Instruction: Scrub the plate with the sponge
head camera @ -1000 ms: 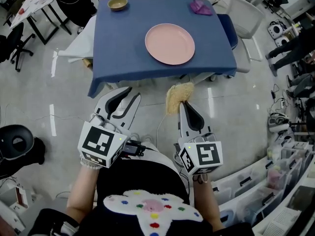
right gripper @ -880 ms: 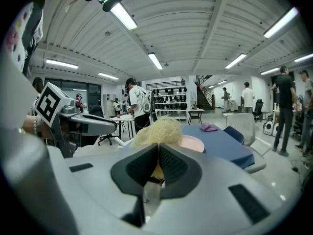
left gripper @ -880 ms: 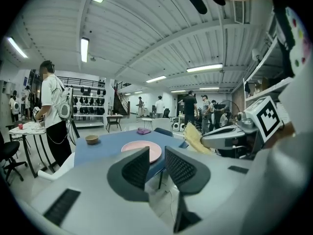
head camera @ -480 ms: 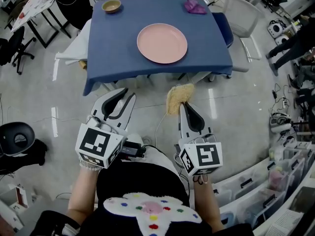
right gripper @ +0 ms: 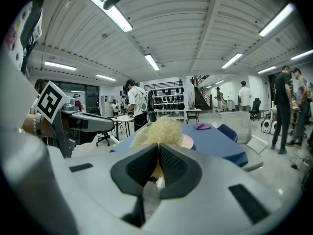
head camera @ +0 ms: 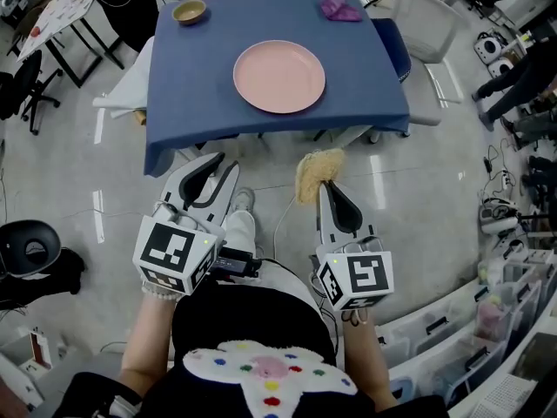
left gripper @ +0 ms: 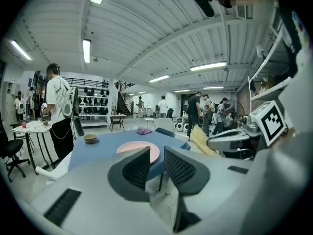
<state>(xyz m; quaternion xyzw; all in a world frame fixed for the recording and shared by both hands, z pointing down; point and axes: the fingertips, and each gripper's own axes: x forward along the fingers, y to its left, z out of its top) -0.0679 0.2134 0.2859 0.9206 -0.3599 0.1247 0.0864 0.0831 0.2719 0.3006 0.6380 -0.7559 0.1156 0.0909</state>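
Observation:
The round pink plate [head camera: 278, 77] lies empty on the blue-clothed table [head camera: 200, 94], some way ahead of both grippers. In the left gripper view the plate [left gripper: 138, 151] shows beyond the jaws. My right gripper [head camera: 324, 184] is shut on a shaggy yellow sponge [head camera: 316, 169], which sticks out past its tips over the floor, short of the table's near edge. In the right gripper view the sponge [right gripper: 159, 130] hides most of the plate. My left gripper [head camera: 207, 178] is held beside it, open, with nothing between its fingers.
A small tan bowl [head camera: 189, 11] stands at the table's far left corner and a purple cloth [head camera: 339, 8] at the far right. A white chair [head camera: 426, 20] sits right of the table, a black office chair [head camera: 30, 252] at left. People stand around the hall.
The table and plate have slid left in the head view. The person's foot has come into view below the left gripper. The left jaws have narrowed slightly; the right still grips the sponge.

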